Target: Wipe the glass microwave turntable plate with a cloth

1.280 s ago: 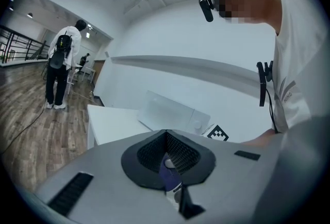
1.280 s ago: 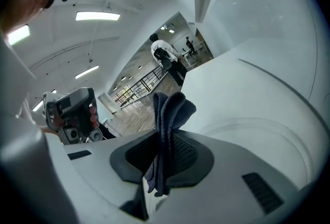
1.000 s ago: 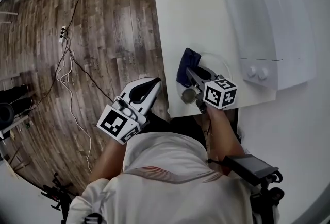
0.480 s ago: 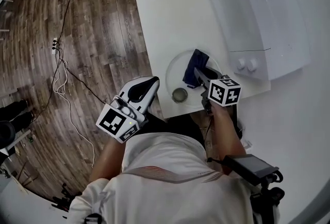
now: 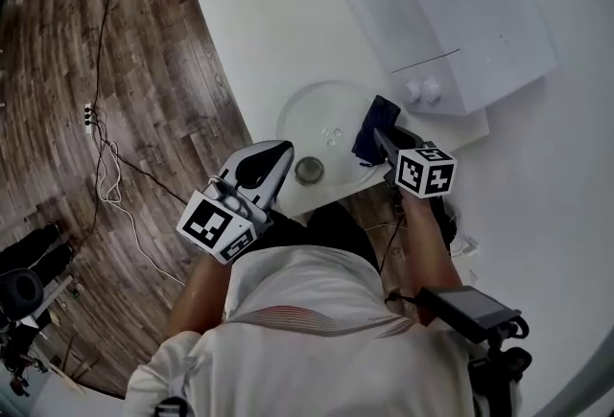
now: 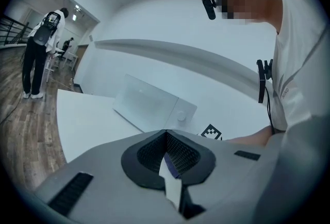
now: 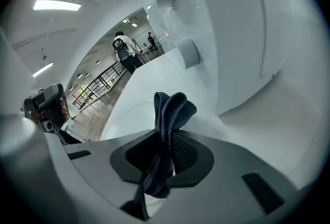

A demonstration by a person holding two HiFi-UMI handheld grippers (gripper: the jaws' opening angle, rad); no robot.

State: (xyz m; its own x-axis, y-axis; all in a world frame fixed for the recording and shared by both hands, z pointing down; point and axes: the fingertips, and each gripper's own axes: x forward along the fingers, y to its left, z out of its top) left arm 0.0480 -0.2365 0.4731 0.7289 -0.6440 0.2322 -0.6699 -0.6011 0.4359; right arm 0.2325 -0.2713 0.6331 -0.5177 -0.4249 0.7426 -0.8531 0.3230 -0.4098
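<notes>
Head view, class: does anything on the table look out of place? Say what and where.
Nothing is spilled or broken. But a small round object sits at the near rim of the glass plate, close to the front edge of the white table, where wiping with the cloth in the right gripper might knock it off.

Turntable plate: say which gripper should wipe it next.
Right. The right gripper is shut on the blue cloth at the right rim of the plate; the left gripper is shut, without cloth.

Your white shirt (image 5: 326, 283) has thin red stripes (curved); your left gripper (image 5: 285, 150) and right gripper (image 5: 385, 139) carry black-and-white marker cubes.
</notes>
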